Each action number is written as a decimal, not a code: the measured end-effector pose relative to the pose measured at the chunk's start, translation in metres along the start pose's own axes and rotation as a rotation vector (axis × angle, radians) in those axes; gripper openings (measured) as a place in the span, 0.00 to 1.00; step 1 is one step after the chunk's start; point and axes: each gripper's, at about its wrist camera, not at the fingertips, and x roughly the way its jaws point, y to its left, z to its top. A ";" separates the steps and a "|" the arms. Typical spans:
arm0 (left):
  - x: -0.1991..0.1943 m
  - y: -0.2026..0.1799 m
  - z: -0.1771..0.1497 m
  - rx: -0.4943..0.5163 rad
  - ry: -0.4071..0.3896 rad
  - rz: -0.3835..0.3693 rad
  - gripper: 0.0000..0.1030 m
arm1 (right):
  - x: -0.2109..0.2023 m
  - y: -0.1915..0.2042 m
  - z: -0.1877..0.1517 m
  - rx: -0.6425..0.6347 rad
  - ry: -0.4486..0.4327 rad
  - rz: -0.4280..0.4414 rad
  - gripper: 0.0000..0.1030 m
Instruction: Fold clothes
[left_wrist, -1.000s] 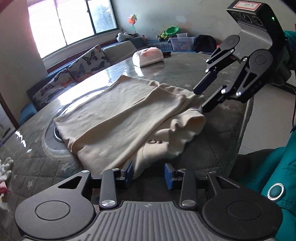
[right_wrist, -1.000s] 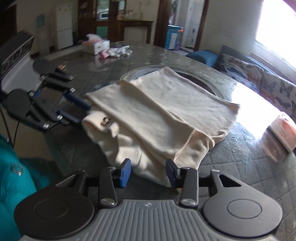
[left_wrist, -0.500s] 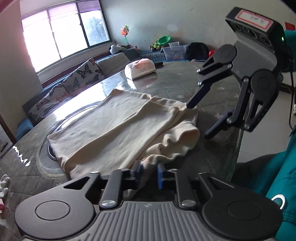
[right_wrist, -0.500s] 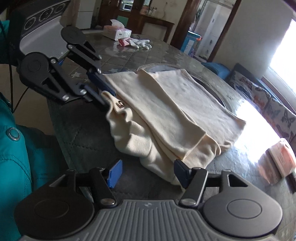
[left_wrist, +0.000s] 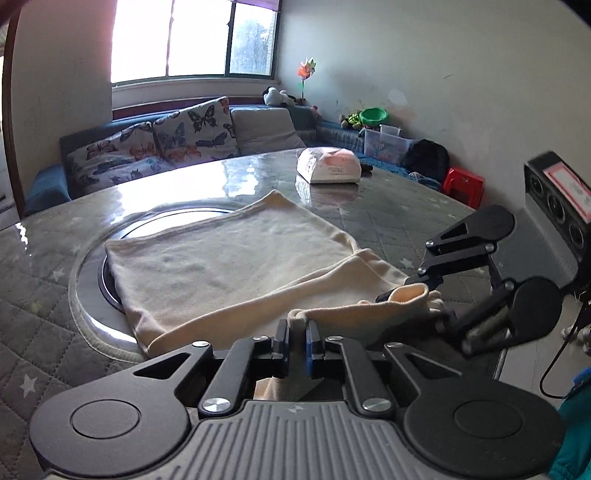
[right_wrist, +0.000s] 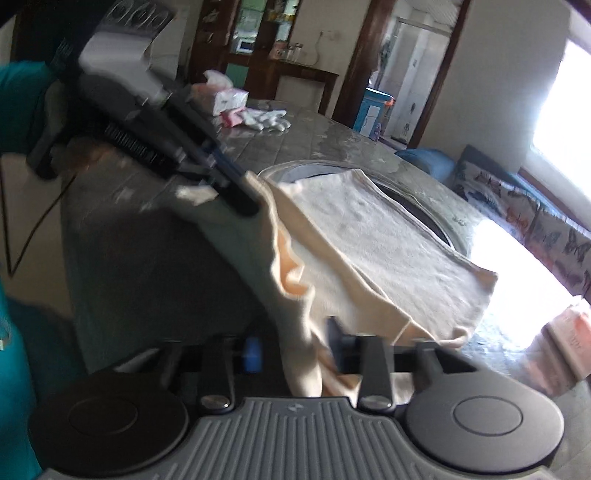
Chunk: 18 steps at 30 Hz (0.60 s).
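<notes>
Round table (left_wrist: 388, 218), grey quilted cover with pale stars under a glossy clear sheet; a ring-shaped inset (left_wrist: 85, 258) at its centre. Cream garment (left_wrist: 229, 266) lies across the inset, far part flat, near edge lifted off the surface. Left gripper (left_wrist: 296, 341) pinched tight on a gathered bit of that near edge — blue pads pressed close with cloth between. Right gripper (left_wrist: 413, 302) comes in from the right in the left view, its fingers clamped on the other raised corner; in its own view (right_wrist: 291, 350) cloth drapes between the fingers, which stand narrowly apart around the fold, frame blurred. The cloth hangs between the two grips. Tissue pack (left_wrist: 328, 166) sits on the far side of the table, well apart from the garment. Second tissue box (right_wrist: 227, 98) and white gloves (right_wrist: 266, 118) lie on the opposite edge. Room: bright window (left_wrist: 195, 37) behind a low sofa with butterfly cushions (left_wrist: 192, 133); a pinwheel (left_wrist: 307, 70) and soft toys in the corner, green bowl (left_wrist: 373, 116), clear bins, black bag (left_wrist: 424, 158), red stool (left_wrist: 463, 184) along the white wall. Other side — dark wood doorway (right_wrist: 365, 55) and cabinets. Teal sleeve (right_wrist: 18, 110) at the frame edge.
</notes>
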 end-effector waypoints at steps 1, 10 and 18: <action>0.000 0.000 -0.001 0.004 0.006 0.004 0.13 | 0.002 -0.005 0.003 0.031 0.003 0.015 0.15; -0.015 -0.007 -0.025 0.090 0.029 0.048 0.41 | 0.005 -0.041 0.019 0.195 0.005 0.102 0.12; -0.016 -0.008 -0.038 0.166 0.047 0.105 0.30 | 0.009 -0.045 0.023 0.241 -0.004 0.091 0.11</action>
